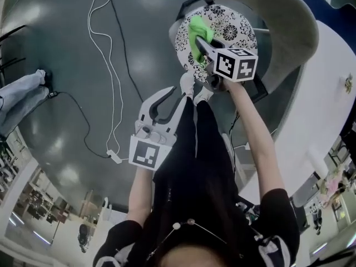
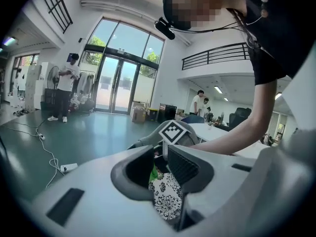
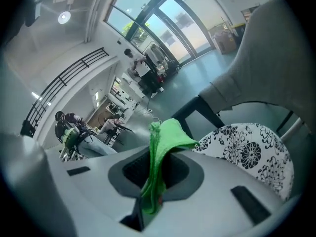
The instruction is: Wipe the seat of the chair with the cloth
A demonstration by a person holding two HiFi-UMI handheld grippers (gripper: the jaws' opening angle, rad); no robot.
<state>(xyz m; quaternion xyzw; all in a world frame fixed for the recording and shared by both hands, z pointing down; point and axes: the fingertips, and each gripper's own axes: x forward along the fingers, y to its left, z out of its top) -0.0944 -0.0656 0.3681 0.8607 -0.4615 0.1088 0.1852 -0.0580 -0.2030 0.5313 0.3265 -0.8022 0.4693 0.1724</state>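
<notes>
Floor (image 1: 61, 54): dark and glossy, with a white cable (image 1: 105, 65) trailing across it.

Chair (image 1: 295, 32): grey curved backrest, at the top of the head view just ahead of the person's feet. The seat (image 1: 236, 29) is round with a black-and-white floral print.

Cloth (image 1: 199, 31): bright green and bunched, over the seat's left part. Cannot tell whether it presses on the fabric. In the right gripper view it stands up past the tips, with the seat off to one side.

Right claw (image 1: 201, 48): clamped on the cloth, with a fold hanging back between the jaws.

Left claw (image 1: 167, 102): held back near the person's legs, moderately apart, gripping nothing. The seat print shows through the gap in the left gripper view.

Step, as judged: the start of wiping.
- Tip the right claw down so the bunch lies flat on the seat.
- Sweep in overlapping strokes from the left rim toward the backrest.
- Keep the hard tips off the fabric.
- Little cloth sticks out, so press lightly.

Writing: none legible, no brand seen. Only the square black-and-white marker cube (image 1: 236, 64) on each claw.
</notes>
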